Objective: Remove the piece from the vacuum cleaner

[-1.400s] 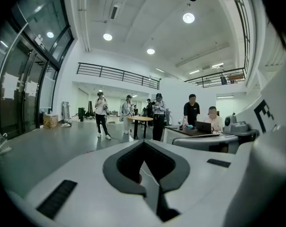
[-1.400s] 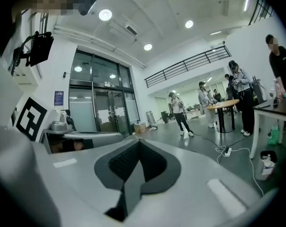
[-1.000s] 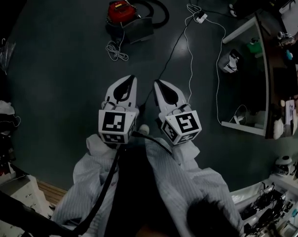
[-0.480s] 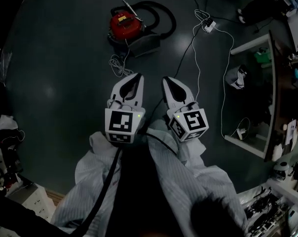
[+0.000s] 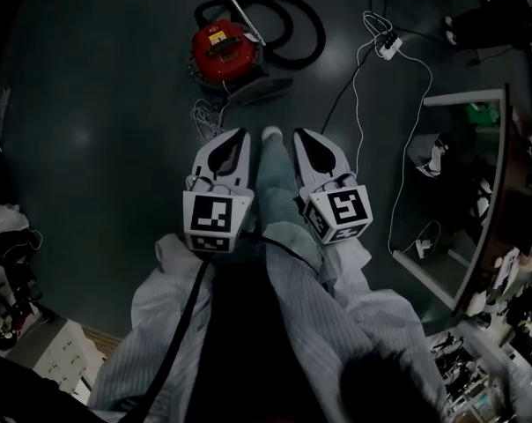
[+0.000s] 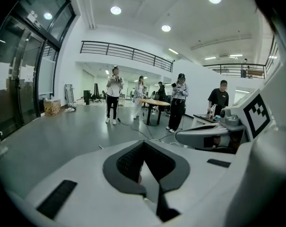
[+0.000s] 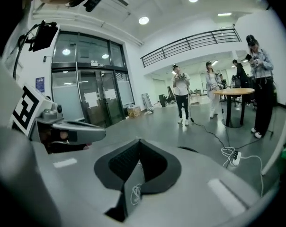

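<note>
The red vacuum cleaner [image 5: 224, 49] stands on the dark floor ahead, its black hose [image 5: 297, 33] looped behind it. A grey flat piece [image 5: 257, 91] rests against its near side, with a coiled white cable [image 5: 204, 113] beside it. My left gripper [image 5: 240, 135] and right gripper [image 5: 299, 136] are held side by side, short of the vacuum cleaner, both shut and empty. Each gripper view shows its own jaws closed, left [image 6: 144, 143] and right [image 7: 137, 143]. Below the right gripper's tips the grey piece and cable [image 7: 132, 193] show.
The person's leg and shoe [image 5: 271, 134] reach forward between the grippers. A white power strip [image 5: 387, 47] with long cords lies to the right. A white-framed table [image 5: 464, 100] stands at the right. Several people stand around a round table [image 6: 155, 103] far off.
The vacuum cleaner has come closer and more central in the head view. A leg has stepped forward between the grippers. Both grippers remain shut.
</note>
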The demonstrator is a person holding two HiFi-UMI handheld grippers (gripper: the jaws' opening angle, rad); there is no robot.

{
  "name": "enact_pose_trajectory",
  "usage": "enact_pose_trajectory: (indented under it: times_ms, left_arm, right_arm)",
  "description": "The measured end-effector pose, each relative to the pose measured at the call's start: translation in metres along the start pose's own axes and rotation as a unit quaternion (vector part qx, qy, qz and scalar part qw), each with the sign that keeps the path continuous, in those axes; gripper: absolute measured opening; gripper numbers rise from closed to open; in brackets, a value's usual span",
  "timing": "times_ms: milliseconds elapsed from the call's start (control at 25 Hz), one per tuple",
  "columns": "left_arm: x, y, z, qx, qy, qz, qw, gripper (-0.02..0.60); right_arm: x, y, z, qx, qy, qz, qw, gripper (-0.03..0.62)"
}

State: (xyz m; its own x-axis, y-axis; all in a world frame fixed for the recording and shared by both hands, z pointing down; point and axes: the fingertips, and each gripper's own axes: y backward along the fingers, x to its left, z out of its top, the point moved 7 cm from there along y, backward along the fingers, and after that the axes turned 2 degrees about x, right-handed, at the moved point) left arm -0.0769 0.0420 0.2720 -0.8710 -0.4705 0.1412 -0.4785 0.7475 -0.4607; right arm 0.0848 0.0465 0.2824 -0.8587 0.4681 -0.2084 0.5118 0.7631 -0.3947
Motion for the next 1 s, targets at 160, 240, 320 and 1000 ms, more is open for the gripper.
enact_pose_trajectory:
  times_ms: [160,240,320,1000]
  left_arm:
    - [0.033,-0.077,0.005,0.032,0.010,0.036,0.9988,0.005]
    - [0.046,-0.117,0.008,0.047,0.024,0.054,0.9972,0.005]
    - [0.061,-0.155,0.005,0.057,0.036,0.064,0.9957,0.005]
    - [0.180,-0.394,-0.209,0.217,-0.063,-0.008,0.9741,0.108]
  right_arm:
    - [-0.047,-0.072,-0.001,0.056,0.066,0.046,0.995,0.002]
    - [-0.070,-0.107,-0.004,0.089,0.100,0.081,0.988,0.002]
    - [-0.093,-0.143,-0.009,0.118,0.129,0.114,0.978,0.003]
    - [-0.200,-0.391,-0.252,0.339,0.348,0.280,0.828,0.187]
